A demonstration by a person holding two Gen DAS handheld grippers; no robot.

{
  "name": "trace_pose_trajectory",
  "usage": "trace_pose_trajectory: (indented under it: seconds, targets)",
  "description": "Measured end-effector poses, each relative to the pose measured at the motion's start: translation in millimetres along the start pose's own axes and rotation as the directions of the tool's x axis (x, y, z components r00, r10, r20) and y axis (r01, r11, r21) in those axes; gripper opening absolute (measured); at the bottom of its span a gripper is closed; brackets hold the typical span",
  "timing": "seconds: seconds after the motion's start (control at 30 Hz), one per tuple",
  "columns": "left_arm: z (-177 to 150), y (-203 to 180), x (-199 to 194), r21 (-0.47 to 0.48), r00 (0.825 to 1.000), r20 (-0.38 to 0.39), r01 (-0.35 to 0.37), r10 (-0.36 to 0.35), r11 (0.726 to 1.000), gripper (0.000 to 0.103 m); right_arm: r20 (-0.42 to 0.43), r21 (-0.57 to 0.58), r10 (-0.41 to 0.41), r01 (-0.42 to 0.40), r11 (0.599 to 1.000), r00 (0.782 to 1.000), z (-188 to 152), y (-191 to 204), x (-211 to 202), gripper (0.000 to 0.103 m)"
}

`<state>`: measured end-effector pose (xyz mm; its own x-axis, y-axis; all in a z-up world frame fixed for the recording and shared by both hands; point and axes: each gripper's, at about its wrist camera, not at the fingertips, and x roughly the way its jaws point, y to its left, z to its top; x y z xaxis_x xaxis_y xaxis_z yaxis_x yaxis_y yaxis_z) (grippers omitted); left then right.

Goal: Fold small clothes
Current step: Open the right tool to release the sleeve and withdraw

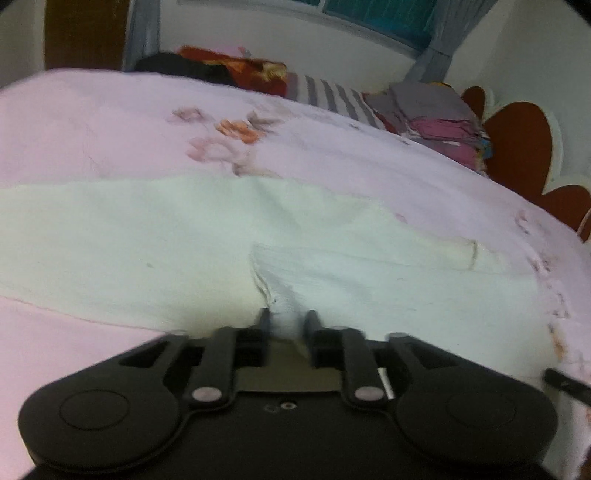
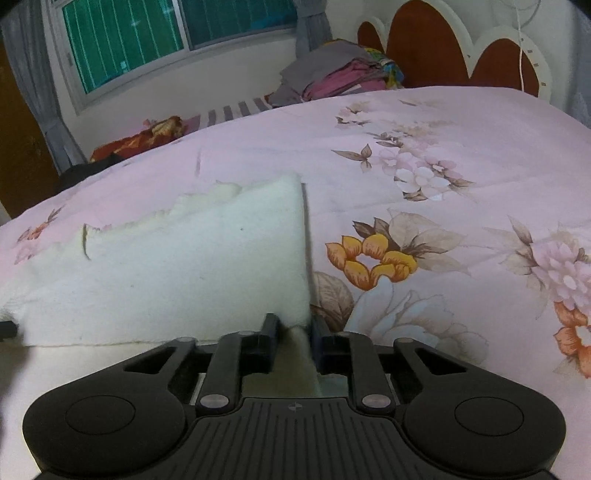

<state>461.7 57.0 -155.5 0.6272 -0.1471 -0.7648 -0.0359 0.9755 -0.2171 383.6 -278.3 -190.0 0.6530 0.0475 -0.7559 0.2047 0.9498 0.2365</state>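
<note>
A small white garment (image 1: pixel 155 243) lies spread on the pink floral bedsheet (image 1: pixel 92 122). My left gripper (image 1: pixel 286 321) is shut on a pinch of its near edge. In the right wrist view the same white garment (image 2: pixel 173 266) lies to the left, with a straight edge running away from me. My right gripper (image 2: pixel 294 325) is shut on its near right corner, and cloth bunches between the fingers. A tip of the other gripper (image 1: pixel 567 384) shows at the right edge of the left wrist view.
A stack of folded grey and pink clothes (image 2: pixel 332 79) sits at the far side by the red headboard (image 2: pixel 436 44). A red and orange cloth (image 2: pixel 147 136) and a dark garment (image 1: pixel 177 66) lie near the wall. A window (image 2: pixel 177 33) is behind.
</note>
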Motion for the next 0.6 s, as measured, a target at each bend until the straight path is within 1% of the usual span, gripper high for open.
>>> trace_pose_trajectory:
  seconds: [0.03, 0.07, 0.1, 0.13, 0.17, 0.2, 0.27, 0.33, 0.37, 0.43, 0.47, 0.5, 0.53, 0.57, 0.6]
  targets:
    - [2, 1, -7, 0.005, 1.000, 0.025, -0.020, 0.020, 1.000, 0.026, 0.006, 0.006, 0.010, -0.010, 1.000, 1.000, 1, -1, -3, 0.020]
    - [3, 1, -13, 0.014, 0.998, 0.053, -0.034, 0.033, 0.999, 0.026, 0.027, 0.006, 0.021, -0.022, 1.000, 0.999, 4, -2, -9, 0.033]
    - [6, 0, -19, 0.025, 0.996, 0.074, -0.043, 0.041, 0.999, 0.026, 0.051, -0.003, 0.021, -0.021, 1.000, 0.998, 7, -1, -13, 0.061]
    - [7, -2, -24, 0.042, 0.995, 0.094, -0.044, 0.040, 0.998, 0.026, 0.073, -0.013, 0.017, -0.016, 1.000, 0.997, 11, 0, -14, 0.072]
    - [7, -5, -27, 0.055, 0.994, 0.102, -0.036, 0.030, 0.998, 0.026, 0.091, -0.025, 0.011, -0.009, 1.000, 0.996, 16, 0, -13, 0.076]
    - [8, -9, -28, 0.065, 0.994, 0.104, -0.020, 0.013, 0.998, 0.026, 0.089, -0.029, 0.014, -0.011, 1.000, 0.996, 21, 1, -10, 0.076]
    - [7, -17, -23, 0.082, 0.996, 0.085, 0.005, -0.012, 0.997, 0.026, 0.065, -0.023, 0.027, -0.025, 0.999, 0.998, 31, 0, 4, 0.076]
    - [0, -25, -14, 0.100, 0.998, 0.061, 0.012, -0.018, 0.995, 0.026, 0.046, -0.011, 0.021, -0.020, 1.000, 0.999, 38, 0, 17, 0.076]
    - [-2, -28, -9, 0.107, 0.999, 0.051, 0.004, -0.010, 0.994, 0.026, 0.041, -0.003, 0.021, -0.021, 1.000, 0.999, 42, -1, 24, 0.075]
    - [-6, -29, 2, 0.112, 1.000, 0.022, -0.005, 0.003, 0.994, 0.026, 0.028, 0.012, 0.020, -0.021, 1.000, 0.999, 50, -3, 36, 0.066]
    - [-8, -28, 5, 0.114, 1.000, 0.021, -0.008, 0.006, 0.993, 0.027, 0.016, 0.016, 0.025, -0.025, 1.000, 1.000, 54, -3, 44, 0.057]
    - [-10, -27, 6, 0.118, 1.000, 0.027, -0.011, 0.008, 0.993, 0.027, 0.005, 0.018, 0.025, -0.025, 1.000, 1.000, 57, -3, 50, 0.053]
    - [-11, -26, 7, 0.122, 1.000, 0.027, -0.013, 0.010, 0.992, 0.027, -0.002, 0.018, 0.026, -0.026, 0.999, 1.000, 60, -2, 56, 0.052]
    - [-11, -25, 7, 0.115, 1.000, 0.024, -0.013, 0.010, 0.993, 0.027, -0.010, 0.020, 0.028, -0.028, 0.999, 1.000, 63, -2, 62, 0.044]
    - [-10, -25, 8, 0.106, 1.000, 0.022, -0.012, 0.009, 0.994, 0.027, -0.016, 0.024, 0.038, -0.038, 0.999, 0.999, 65, -2, 65, 0.028]
